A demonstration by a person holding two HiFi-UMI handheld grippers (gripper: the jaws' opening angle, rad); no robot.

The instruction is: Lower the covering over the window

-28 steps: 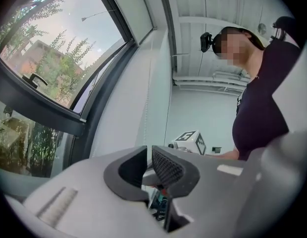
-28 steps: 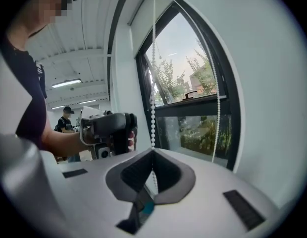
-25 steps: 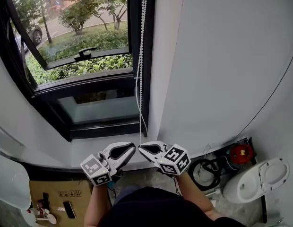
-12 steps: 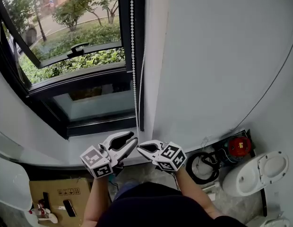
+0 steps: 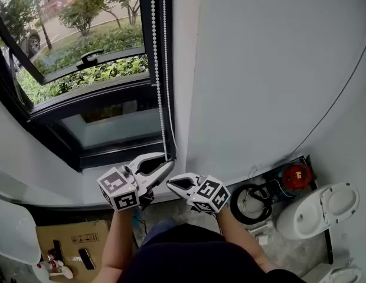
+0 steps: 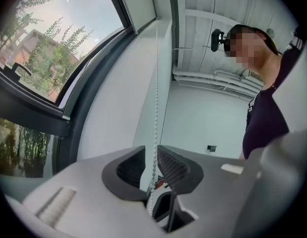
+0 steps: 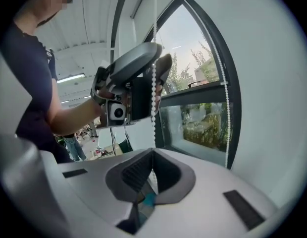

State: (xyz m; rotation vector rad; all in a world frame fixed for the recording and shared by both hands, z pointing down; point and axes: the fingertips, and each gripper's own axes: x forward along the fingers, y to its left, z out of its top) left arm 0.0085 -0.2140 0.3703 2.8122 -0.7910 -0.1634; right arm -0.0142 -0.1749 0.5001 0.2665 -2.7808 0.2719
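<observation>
Left gripper view shows the left gripper [image 6: 152, 155] with jaws just eased slightly apart around the bead chain [image 6: 156, 98], the right gripper [image 5: 169, 186] at 6 o'clock clamping it shut; mid-pull, a higher regrip seems next.

The dark-framed window [image 5: 112, 128] lets in flat daylight, its upper sash tilted open toward green shrubs [image 5: 71, 78]. Right of the window rises a plain white wall [image 5: 260, 69]. Below the window runs a pale ledge [image 5: 65, 184]. Lower still, a cardboard box [image 5: 77, 240] sits on the floor [image 5: 289, 249] (grey, rather cluttered), with a white toilet [image 5: 316, 214] far to the right.
</observation>
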